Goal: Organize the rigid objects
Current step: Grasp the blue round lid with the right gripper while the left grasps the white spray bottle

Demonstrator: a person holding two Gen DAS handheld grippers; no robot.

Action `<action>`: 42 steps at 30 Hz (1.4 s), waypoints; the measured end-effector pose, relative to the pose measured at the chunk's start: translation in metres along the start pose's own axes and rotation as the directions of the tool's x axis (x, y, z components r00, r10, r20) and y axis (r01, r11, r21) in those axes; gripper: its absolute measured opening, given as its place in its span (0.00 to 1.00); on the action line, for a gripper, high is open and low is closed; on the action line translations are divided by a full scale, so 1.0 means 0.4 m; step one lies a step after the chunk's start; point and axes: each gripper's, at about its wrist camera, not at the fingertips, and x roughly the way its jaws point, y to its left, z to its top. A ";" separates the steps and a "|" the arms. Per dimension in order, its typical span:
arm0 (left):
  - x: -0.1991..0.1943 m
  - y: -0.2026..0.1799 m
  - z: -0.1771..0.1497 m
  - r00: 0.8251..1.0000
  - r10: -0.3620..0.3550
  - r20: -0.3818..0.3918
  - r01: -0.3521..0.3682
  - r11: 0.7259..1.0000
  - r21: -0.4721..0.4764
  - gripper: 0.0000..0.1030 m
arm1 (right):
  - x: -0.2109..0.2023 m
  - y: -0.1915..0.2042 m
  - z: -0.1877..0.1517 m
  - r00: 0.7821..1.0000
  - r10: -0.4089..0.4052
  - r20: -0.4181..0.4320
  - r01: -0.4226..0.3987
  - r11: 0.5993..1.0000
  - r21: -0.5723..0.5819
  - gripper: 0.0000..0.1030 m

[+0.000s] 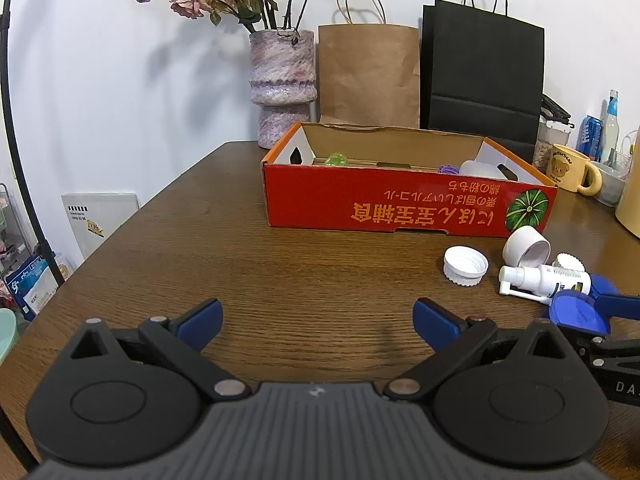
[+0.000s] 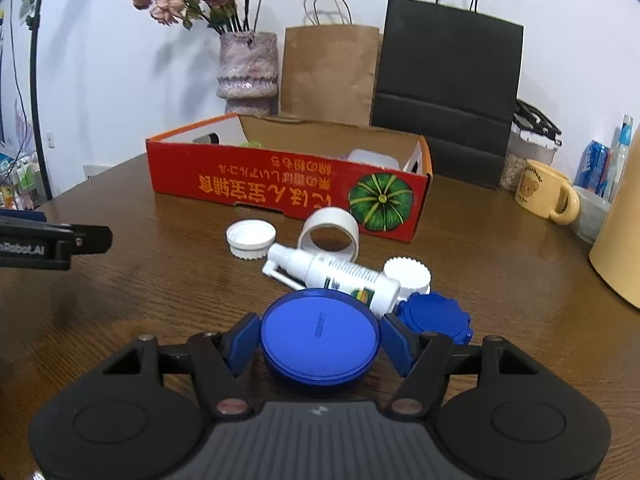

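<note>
A red cardboard box stands open on the wooden table, with a green object and white items inside. In front of it lie a white cap, a white ring-shaped lid, a white spray bottle, a ridged white cap and a dark blue ridged cap. My right gripper has its fingers against both sides of a round blue lid resting on the table. My left gripper is open and empty over bare table.
A vase of dried roses, a brown paper bag and a black paper bag stand behind the box. A yellow bear mug, cans and bottles and a cream container crowd the right side.
</note>
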 end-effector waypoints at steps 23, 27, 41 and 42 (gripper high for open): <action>-0.003 -0.063 0.012 0.999 -0.044 0.008 0.044 0.999 0.024 1.00 | -0.044 -0.066 0.005 0.995 -0.024 0.093 0.019 0.998 0.055 0.63; -0.001 -0.106 0.017 0.997 -0.071 0.002 0.071 0.996 0.046 1.00 | -0.049 -0.094 0.003 0.994 -0.036 0.101 0.029 0.997 0.073 0.63; 0.036 -0.257 0.030 0.990 -0.141 -0.028 0.143 0.981 0.131 1.00 | -0.060 -0.201 -0.004 0.990 -0.071 0.123 0.054 0.989 0.137 0.63; 0.039 -0.266 0.030 0.989 -0.145 -0.030 0.148 0.980 0.135 1.00 | -0.060 -0.208 -0.005 0.990 -0.073 0.125 0.055 0.988 0.142 0.63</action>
